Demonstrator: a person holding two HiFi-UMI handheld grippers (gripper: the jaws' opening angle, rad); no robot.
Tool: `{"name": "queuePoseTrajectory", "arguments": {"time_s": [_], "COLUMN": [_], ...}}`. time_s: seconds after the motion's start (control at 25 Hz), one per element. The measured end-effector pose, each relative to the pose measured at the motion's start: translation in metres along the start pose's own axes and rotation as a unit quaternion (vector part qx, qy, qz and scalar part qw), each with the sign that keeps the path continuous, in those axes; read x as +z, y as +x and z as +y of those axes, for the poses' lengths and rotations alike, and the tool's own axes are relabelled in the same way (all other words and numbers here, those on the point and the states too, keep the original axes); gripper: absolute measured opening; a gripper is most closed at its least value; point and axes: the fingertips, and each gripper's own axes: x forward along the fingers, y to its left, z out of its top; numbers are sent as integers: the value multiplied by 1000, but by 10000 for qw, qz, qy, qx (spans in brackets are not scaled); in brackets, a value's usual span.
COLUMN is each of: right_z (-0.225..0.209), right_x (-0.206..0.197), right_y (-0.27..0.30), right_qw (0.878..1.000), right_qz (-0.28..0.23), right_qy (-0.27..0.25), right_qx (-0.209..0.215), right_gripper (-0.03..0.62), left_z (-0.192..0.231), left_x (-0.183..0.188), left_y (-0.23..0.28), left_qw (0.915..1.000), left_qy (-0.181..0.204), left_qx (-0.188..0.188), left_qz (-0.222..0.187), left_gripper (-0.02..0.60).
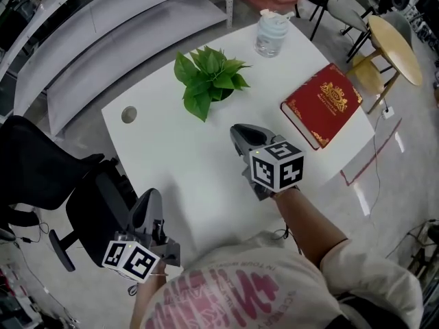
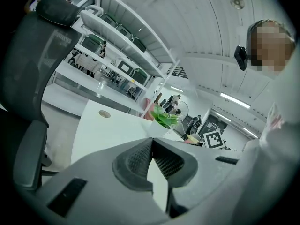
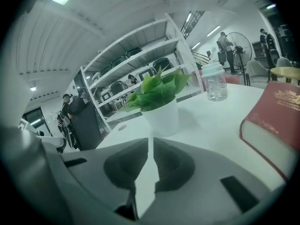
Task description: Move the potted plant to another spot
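The potted plant (image 1: 209, 81), leafy green in a small white pot, stands upright near the far middle of the white bench (image 1: 178, 177), untouched and not yet lifted. The move looks to be at its very start. The right tool (image 1: 241, 134) hangs over the middle of the bench, pointed at the pot from the near side but clearly short of it, its jaws closed together on nothing. They would have to open before any grasp. The left tool (image 1: 147, 208) is held well back, off the bench's near-left edge beside a black office chair (image 1: 55, 177), its jaws likewise together and empty. A red book (image 1: 322, 105) lies to the right of the plant and a clear plastic jar (image 1: 271, 33) stands at the far edge. Bare bench surface lies to the left and in front of the pot, a likely place for it to go. Reaching, gripping, carrying and setting down all appear left to do.
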Motion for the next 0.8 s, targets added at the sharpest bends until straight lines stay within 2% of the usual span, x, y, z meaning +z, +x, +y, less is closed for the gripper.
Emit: {"name": "queuePoseTrajectory", "arguments": {"time_s": [0.24,0.32,0.44,0.56,0.68,0.8], "right_z": [-7,-9,-11,-13,-16,-18], "right_x": [15,20,27,31,33,33], "right_y": [14,20,29,37,46,55], "right_qw": [9995,9992,9984,9978,9973,9960], "right_qz": [22,30,56,102,172,217], "right_qy": [-291,-393,-539,-641,-699,-861], "right_qx": [72,98,144,154,138,51], "right_gripper": [138,216,297,328,404,450], "left_z": [-3,-2,-1,0,1,2], "left_x": [-3,-4,-2,2,5,5], "left_y": [11,13,16,19,22,24], "left_qw": [10000,10000,10000,10000,10000,10000], "left_qy": [-33,-29,-31,-23,-47,-68], "left_qx": [-24,-11,20,8,-7,-7], "left_qz": [63,83,81,70,47,63], "left_gripper": [3,3,3,3,3,3]}}
